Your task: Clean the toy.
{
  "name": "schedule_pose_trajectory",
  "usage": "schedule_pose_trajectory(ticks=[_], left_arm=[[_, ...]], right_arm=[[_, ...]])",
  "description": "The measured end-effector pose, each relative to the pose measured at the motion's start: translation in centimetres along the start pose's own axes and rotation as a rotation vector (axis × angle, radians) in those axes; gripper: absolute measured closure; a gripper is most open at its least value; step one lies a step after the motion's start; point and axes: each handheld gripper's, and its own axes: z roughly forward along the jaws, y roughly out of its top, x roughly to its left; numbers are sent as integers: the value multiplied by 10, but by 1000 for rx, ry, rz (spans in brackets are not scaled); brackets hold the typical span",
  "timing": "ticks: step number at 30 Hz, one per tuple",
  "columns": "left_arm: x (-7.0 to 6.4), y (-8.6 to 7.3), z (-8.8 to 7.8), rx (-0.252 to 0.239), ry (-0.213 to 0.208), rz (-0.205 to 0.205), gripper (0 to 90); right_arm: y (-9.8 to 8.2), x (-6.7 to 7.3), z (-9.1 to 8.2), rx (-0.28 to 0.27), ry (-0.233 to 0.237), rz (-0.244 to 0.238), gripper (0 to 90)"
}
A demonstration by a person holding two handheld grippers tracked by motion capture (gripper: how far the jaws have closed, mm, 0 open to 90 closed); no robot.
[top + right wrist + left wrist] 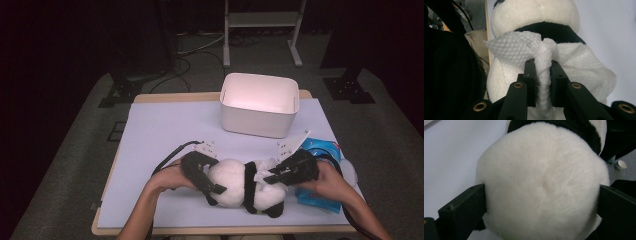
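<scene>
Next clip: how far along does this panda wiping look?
Done: a wipe is out and pinched in the right gripper, beside the blue pack. In hand: the left gripper clamps the panda while the wipe rests on it. Left: probably finishing the wiping; the bin looks empty.

Plush panda (245,187) lying under tissue (529,48)
</scene>
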Motion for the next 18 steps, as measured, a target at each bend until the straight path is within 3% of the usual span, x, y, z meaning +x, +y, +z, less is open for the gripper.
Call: schedule_pose_trajectory(ticks=[3,7,10,18], left_arm=[[1,2,3,12,-3,20,0],[-3,-1,-1,-10,26,86,220],[-7,-2,-6,-43,67,113,309],[-4,-1,-14,-62,175,144,324]], right_arm=[[-2,-1,1,-11,5,18,776],[-2,-4,1,-20,11,19,776],[0,-6,-2,-29,18,38,775],[10,-14,-5,-48,-39,24,776]])
